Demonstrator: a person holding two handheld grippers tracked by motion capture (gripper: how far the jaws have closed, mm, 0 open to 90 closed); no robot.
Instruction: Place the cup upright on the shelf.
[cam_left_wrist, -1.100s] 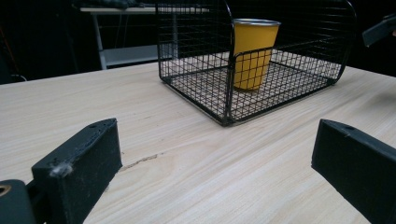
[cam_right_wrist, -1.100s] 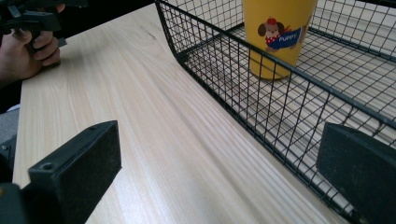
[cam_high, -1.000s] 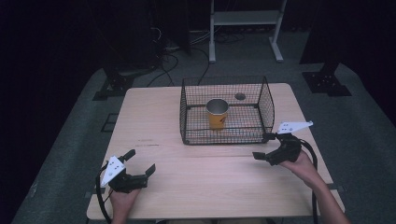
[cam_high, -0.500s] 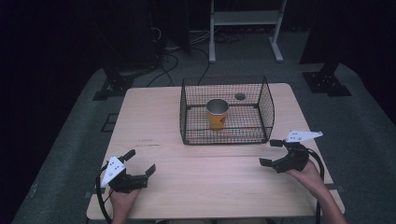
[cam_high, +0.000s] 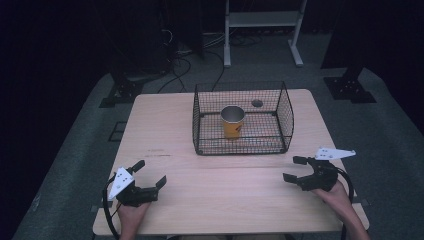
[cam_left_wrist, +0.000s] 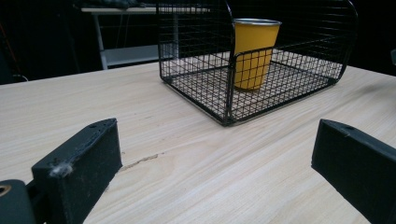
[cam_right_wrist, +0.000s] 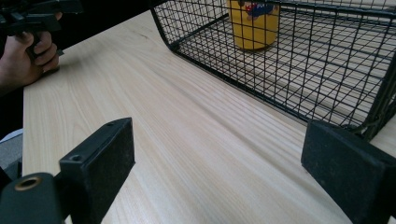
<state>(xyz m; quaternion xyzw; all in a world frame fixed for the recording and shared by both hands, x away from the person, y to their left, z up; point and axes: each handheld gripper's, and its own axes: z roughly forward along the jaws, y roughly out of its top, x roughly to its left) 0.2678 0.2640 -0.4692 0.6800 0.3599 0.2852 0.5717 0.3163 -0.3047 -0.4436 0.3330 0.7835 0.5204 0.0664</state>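
the yellow cup (cam_high: 233, 122) is standing upright inside the black wire basket (cam_high: 285, 114), toward the basket's left half, with its metal-coloured inside showing from above in the high view. in the left gripper view the cup (cam_left_wrist: 254, 52) is sitting behind the near mesh wall, and in the right gripper view only its lower part (cam_right_wrist: 253, 24) is showing, with a coloured print near the top edge. the basket is resting on the far middle of the wooden table (cam_high: 165, 130), next to a round hole (cam_high: 257, 103) in the tabletop.

the right gripper (cam_high: 296, 169) is hovering at the table's near right, well apart from the basket's front corner, its jaws gaping wide and holding nothing. the left gripper (cam_high: 149, 173) is sitting at the near left edge, well apart from the basket, its jaws likewise spread wide and empty. in the right gripper view the person's left hand (cam_right_wrist: 25, 53) is gripping the other tool at the table edge.
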